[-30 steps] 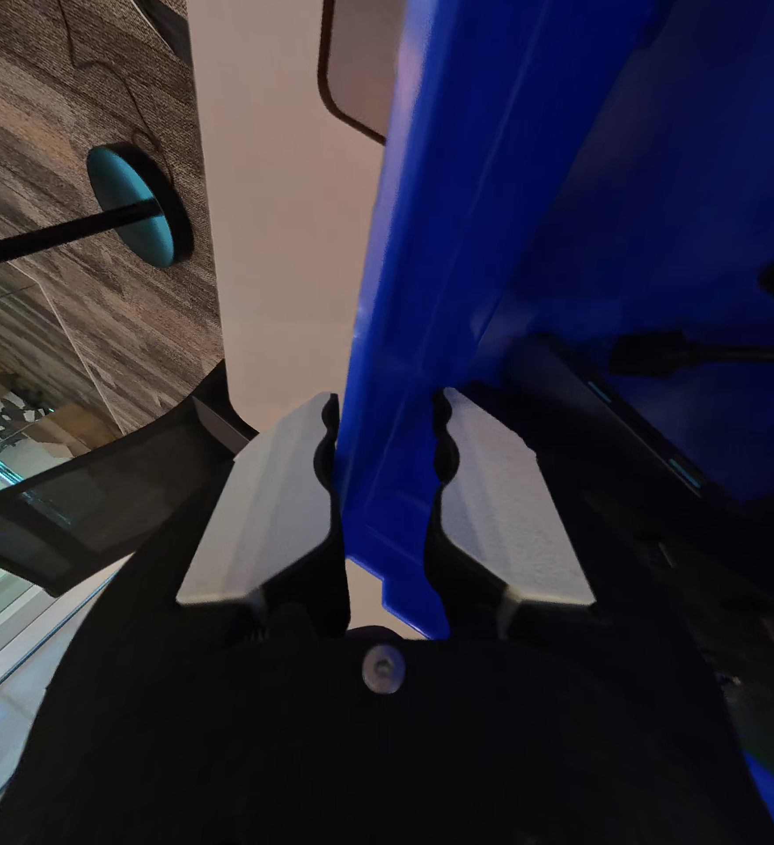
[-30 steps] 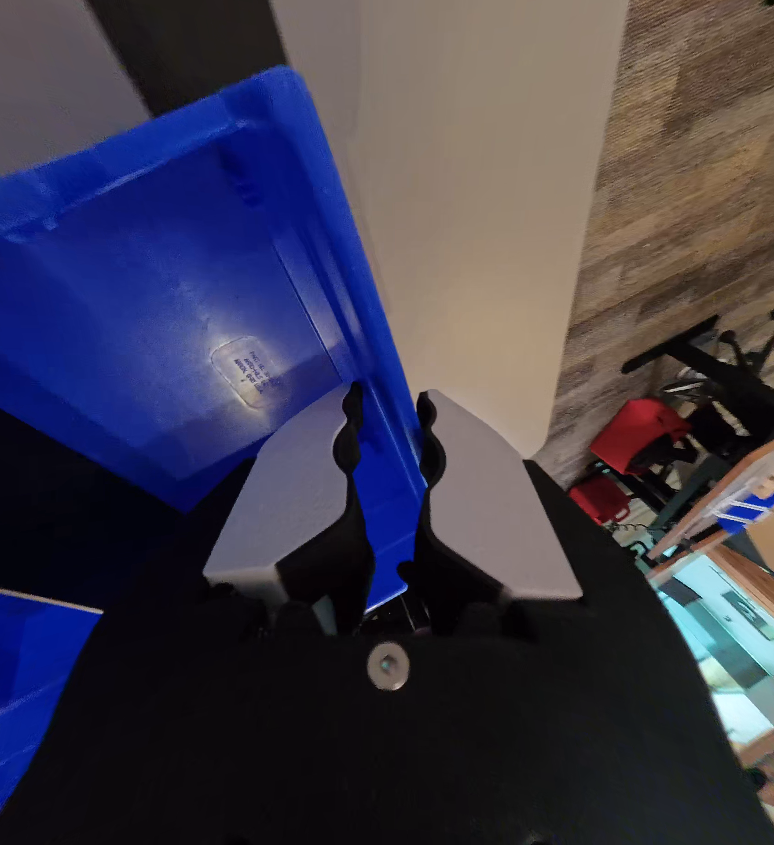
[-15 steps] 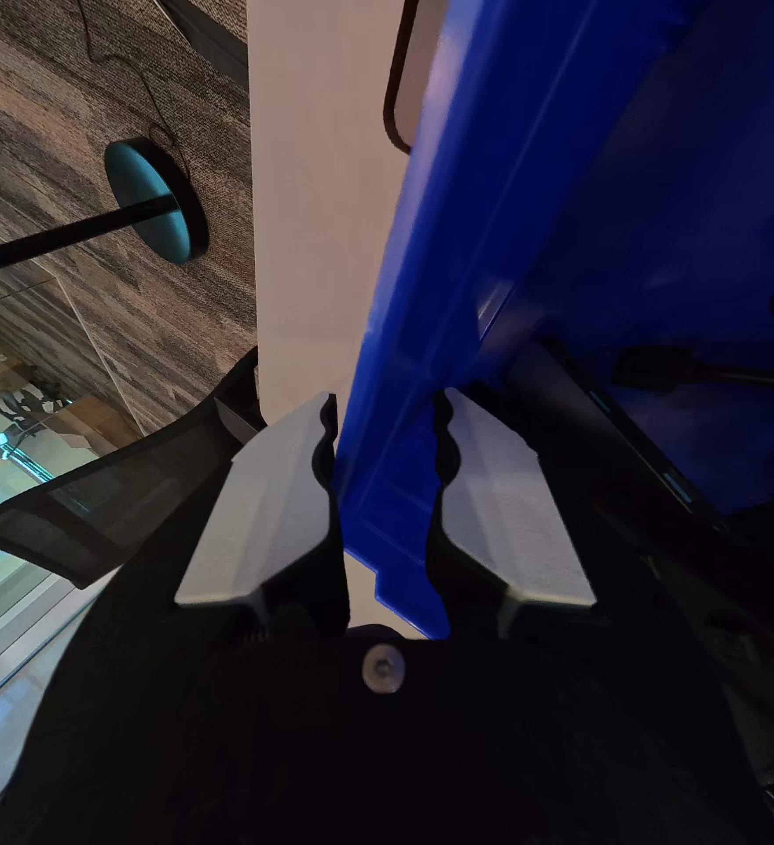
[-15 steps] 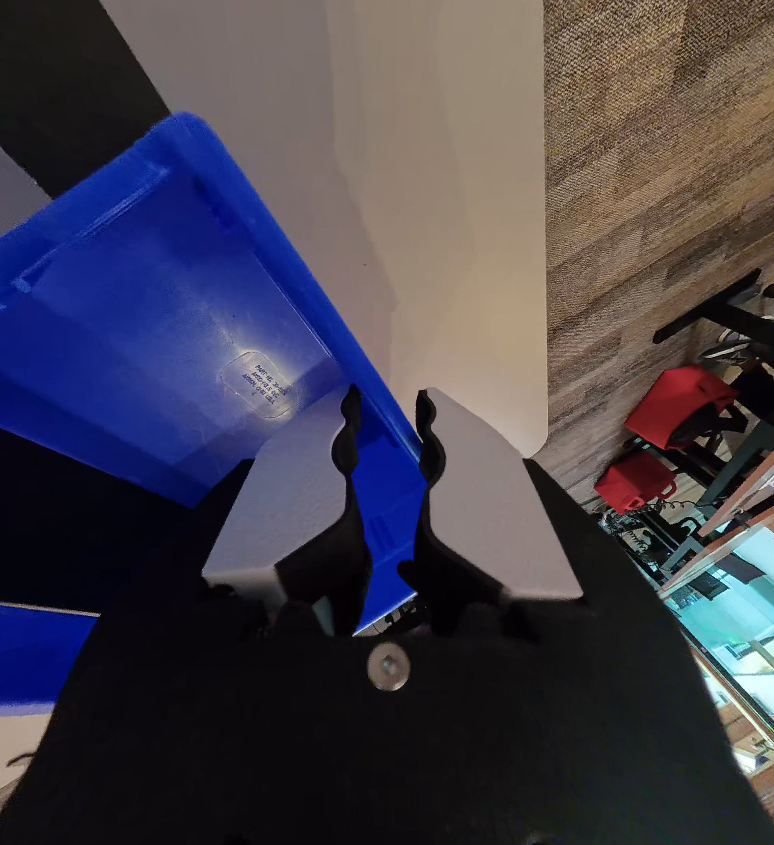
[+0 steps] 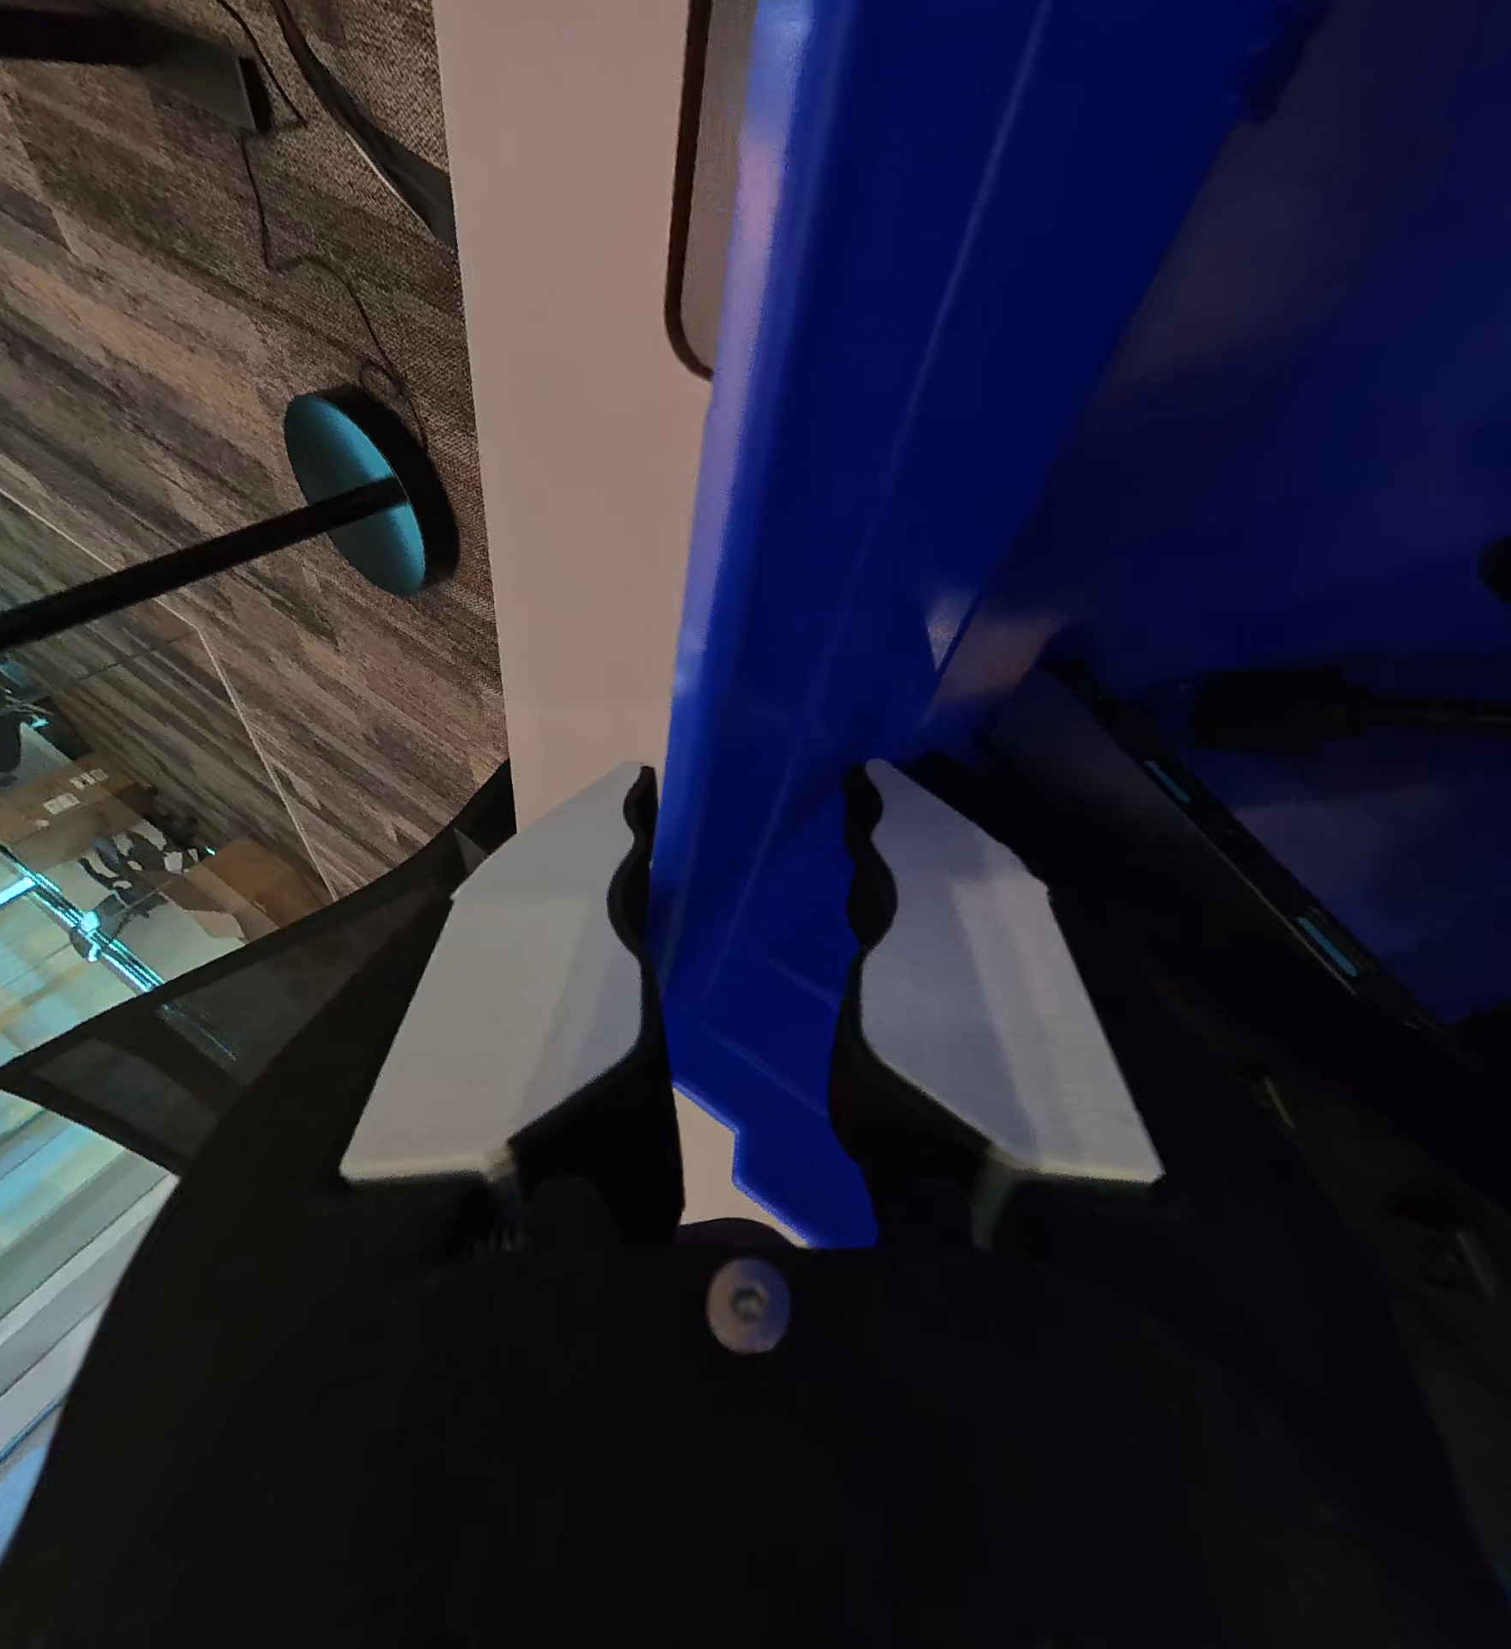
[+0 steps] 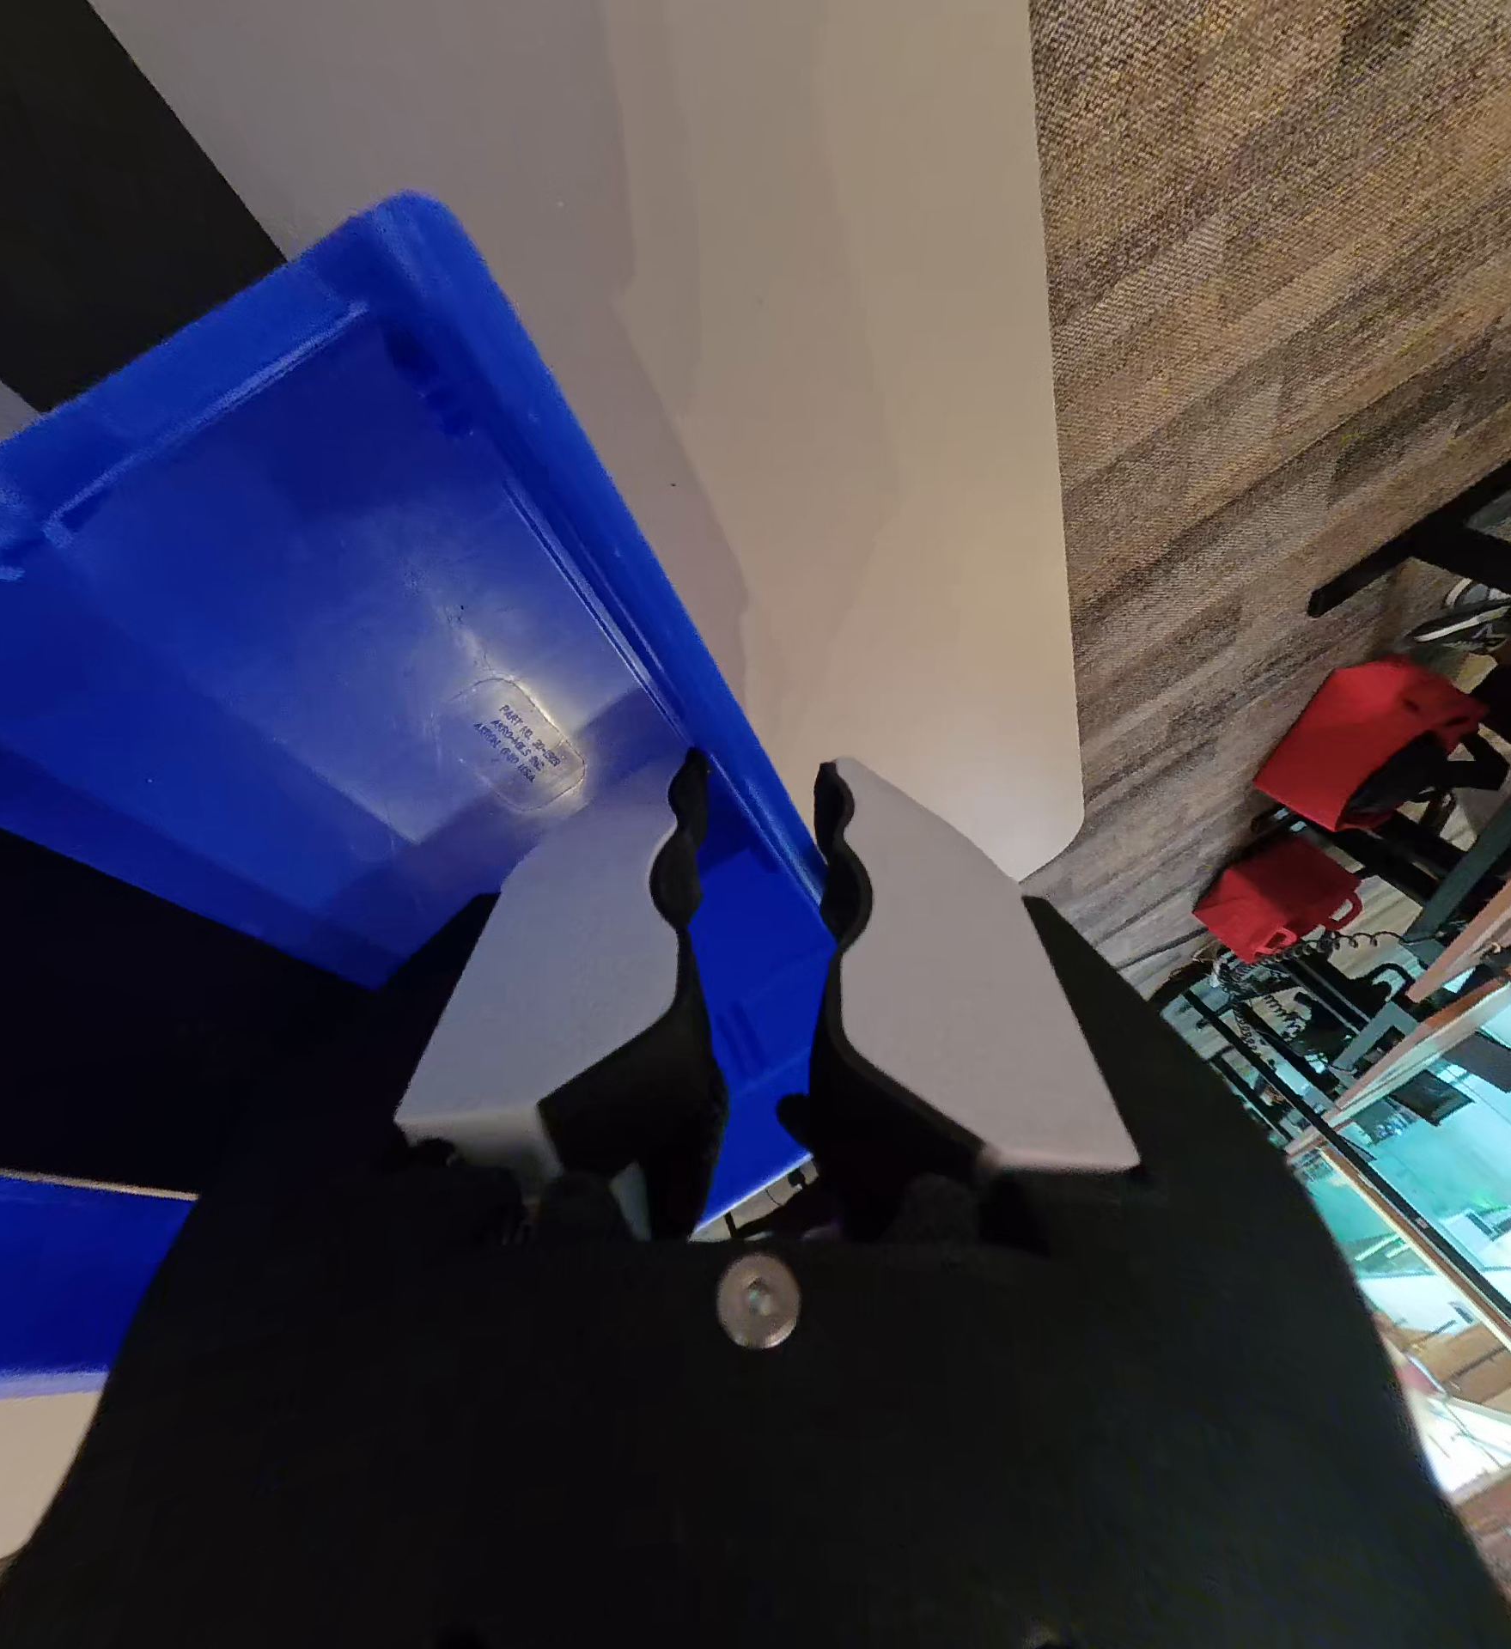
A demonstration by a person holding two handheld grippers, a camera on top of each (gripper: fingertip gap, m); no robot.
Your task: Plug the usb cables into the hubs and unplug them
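Patterned carpet and a white table point(image 5: 582, 446) edge are seen left of the blue bin point(image 5: 867, 446) in the left wrist view. The bin's wall is clamped by the left gripper point(image 5: 747, 794); a black usb cable point(image 5: 1323, 705) lies inside the bin beside a dark hub point(image 5: 1224, 857). The contents could be tipped out if the wall slips.

Carpet and red bags point(image 6: 1358, 741) lie right of the bin in the right wrist view. The opposite wall is pinched narrowly by the right gripper point(image 6: 756, 776). A moulded stamp point(image 6: 524, 745) on the bin floor is left unquoted.
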